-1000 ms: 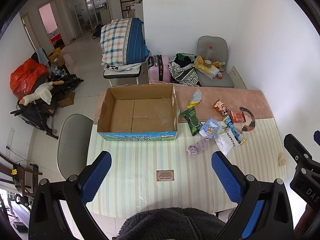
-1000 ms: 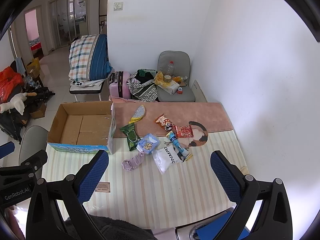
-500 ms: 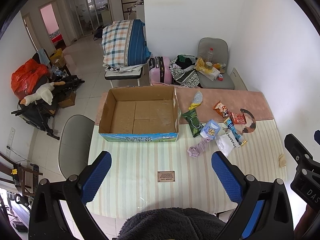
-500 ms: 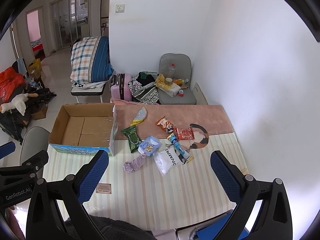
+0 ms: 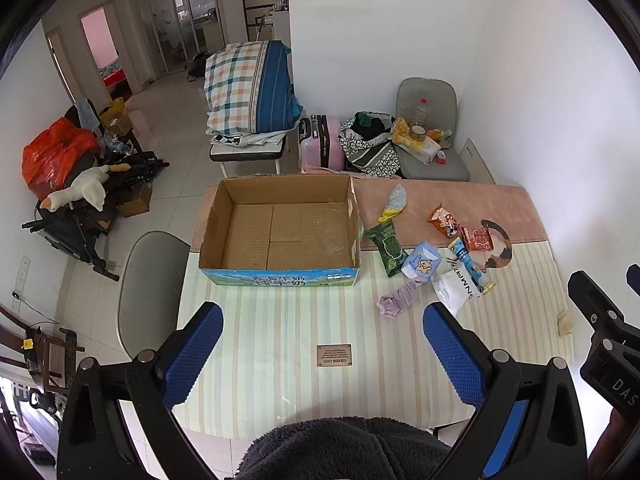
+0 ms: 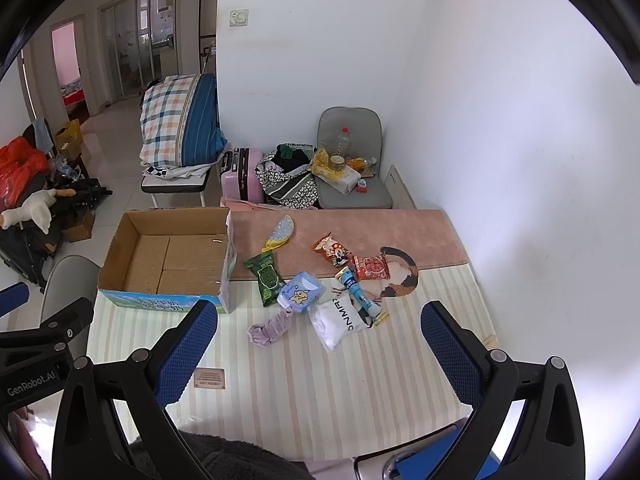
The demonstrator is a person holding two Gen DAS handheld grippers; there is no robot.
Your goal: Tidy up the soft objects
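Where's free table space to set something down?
Bare striped cloth near the front edge, around the small label; also inside the cardboard box. Crowded right of the box: snack packets, purple sock, white pouch.

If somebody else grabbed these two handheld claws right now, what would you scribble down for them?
Left gripper: open, holding nothing, above the near part of the striped table.
Right gripper: open, holding nothing, also above the table.
Cardboard box: at the table's far left, nothing inside.
Items lie loose to the right of the box: purple cloth, white pouch, light-blue pack, green packet, snack packets.
Done: nothing is packed.
Left: everything; the purple cloth lies nearest.
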